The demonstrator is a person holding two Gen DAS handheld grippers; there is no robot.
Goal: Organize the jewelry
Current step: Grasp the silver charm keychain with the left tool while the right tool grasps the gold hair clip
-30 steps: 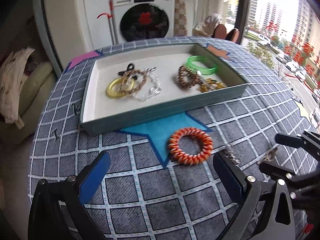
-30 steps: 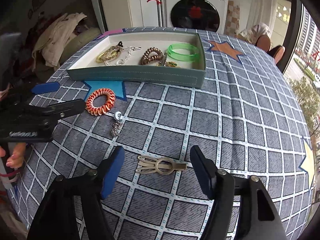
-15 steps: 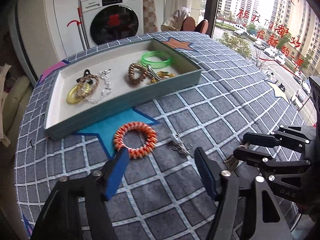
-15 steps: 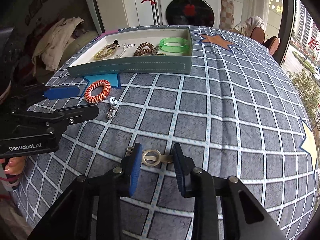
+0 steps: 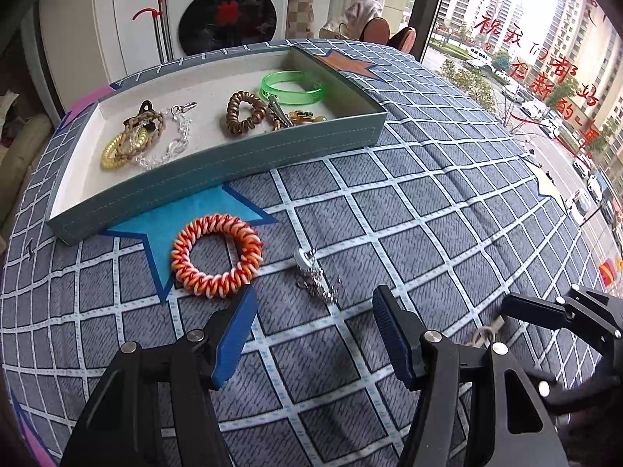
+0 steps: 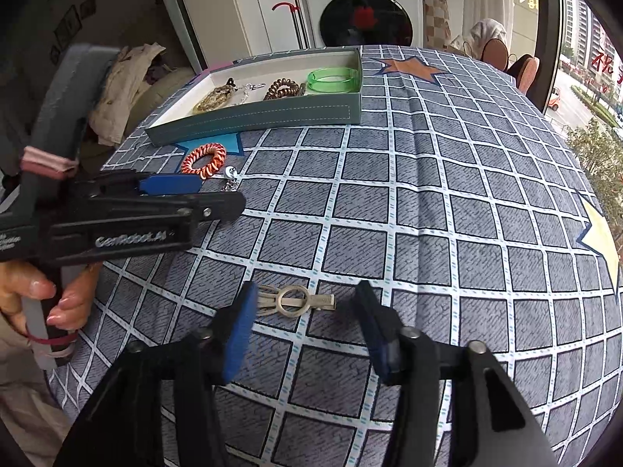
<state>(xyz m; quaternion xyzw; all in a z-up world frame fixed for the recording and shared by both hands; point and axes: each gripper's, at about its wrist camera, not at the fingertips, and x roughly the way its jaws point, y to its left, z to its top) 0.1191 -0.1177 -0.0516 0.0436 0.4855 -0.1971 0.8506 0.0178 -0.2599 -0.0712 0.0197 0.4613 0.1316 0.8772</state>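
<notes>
Right tongs (image 6: 305, 303) opening, beige hair clip (image 6: 296, 301) between the pads, unclamped on the cloth.

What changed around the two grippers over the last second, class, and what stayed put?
The left gripper narrowed and shifted from the orange hair tie toward the silver charm. The right gripper closed around the beige hair clip, and is now opening. The tray and its contents stayed put.

Left gripper (image 5: 314, 313): fingers parted, angled downward, nothing between them. Right gripper (image 6: 305, 303): fingers opening, angled downward, pads pressing nothing. Left hand (image 6: 37, 297): wrapped around the handle behind the left fingers.
</notes>
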